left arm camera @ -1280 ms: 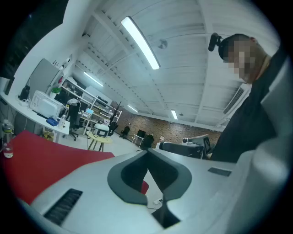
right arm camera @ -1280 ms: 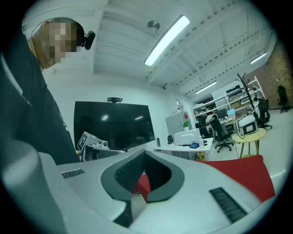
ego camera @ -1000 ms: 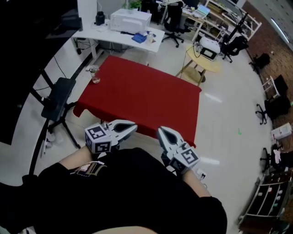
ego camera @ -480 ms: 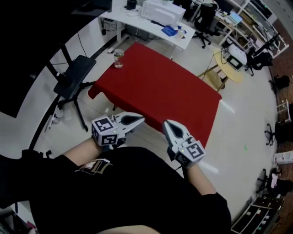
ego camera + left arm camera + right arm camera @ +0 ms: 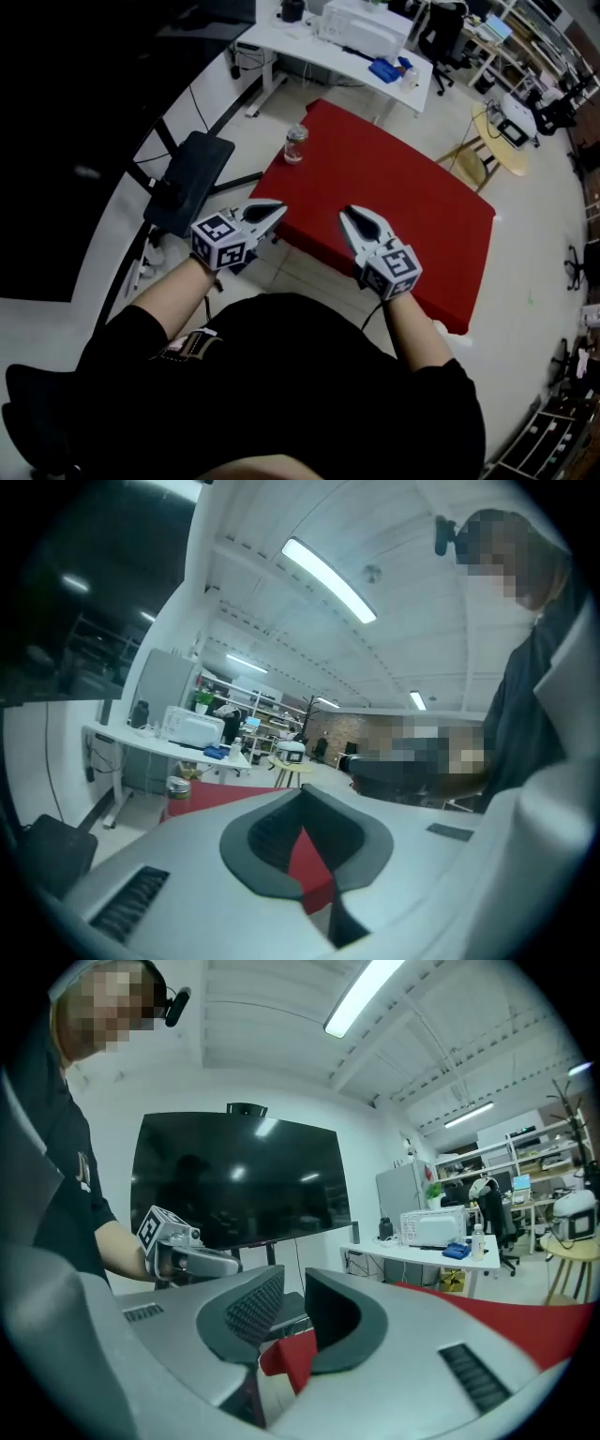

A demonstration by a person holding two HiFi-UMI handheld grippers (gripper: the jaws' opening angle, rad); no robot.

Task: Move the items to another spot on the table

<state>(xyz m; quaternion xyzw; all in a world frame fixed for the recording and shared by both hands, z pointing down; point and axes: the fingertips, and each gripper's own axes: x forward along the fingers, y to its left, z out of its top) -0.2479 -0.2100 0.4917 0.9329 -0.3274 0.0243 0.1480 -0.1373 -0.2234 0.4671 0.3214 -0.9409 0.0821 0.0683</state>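
Only item I can see: a small clear jar (image 5: 295,143) standing upright on the upper-left corner of the red table (image 5: 403,211), right at the edge. Contents too small to tell, lid looks dark. In the left gripper view the jar (image 5: 178,787) is a tiny blob at left-centre, and most of the table is hidden behind the gripper body. Left gripper (image 5: 272,210) sits just off the table's lower-left edge with its jaws clenched, tips meeting, nothing in them, well apart from the jar. Right gripper (image 5: 354,219) is over the table's near edge and covers part of it. Its jaws have just been opening, a narrow gap shows between the pads (image 5: 246,1309), and only red cloth is visible through it. Both grippers are empty. Behind the table, a white desk (image 5: 319,49) with a printer (image 5: 367,21) is cut off at the top of the frame. A black stand (image 5: 187,178) is at left, just beside the table.
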